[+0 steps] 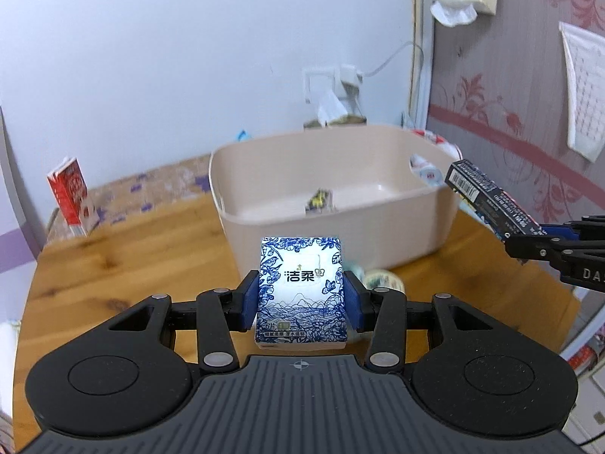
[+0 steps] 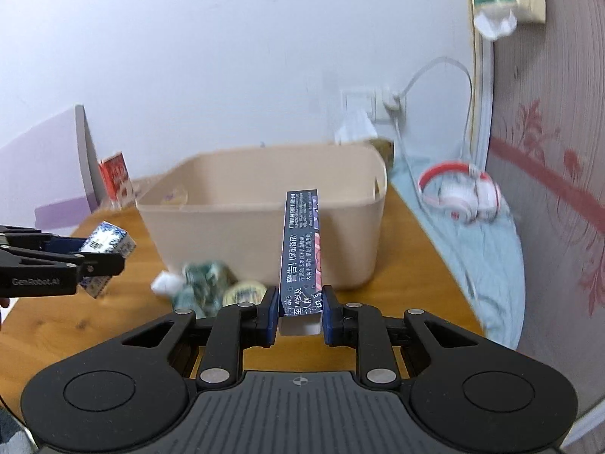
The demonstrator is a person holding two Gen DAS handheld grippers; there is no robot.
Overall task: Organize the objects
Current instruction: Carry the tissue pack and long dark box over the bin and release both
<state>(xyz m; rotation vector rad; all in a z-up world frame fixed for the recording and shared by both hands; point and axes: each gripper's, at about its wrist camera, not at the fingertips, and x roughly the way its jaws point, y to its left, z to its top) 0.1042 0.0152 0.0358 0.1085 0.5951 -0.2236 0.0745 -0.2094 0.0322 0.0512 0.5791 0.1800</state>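
Count, both views: two grippers, left gripper [image 1: 301,304] and right gripper [image 2: 300,312]. One beige bin [image 1: 416,234]. One blue-and-white tissue pack [image 1: 301,291]. One long dark box [image 2: 300,249]. One red carton [image 1: 72,196]. One pair of headphones [image 2: 459,196]. One small item inside the bin [image 1: 318,200], blurred. Loose items before the bin: at least two, blurred.

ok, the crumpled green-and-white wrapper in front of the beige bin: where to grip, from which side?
Take the crumpled green-and-white wrapper across its raised middle, from above: it lies low on the wooden table, close against the beige plastic bin and a round lidded cup.
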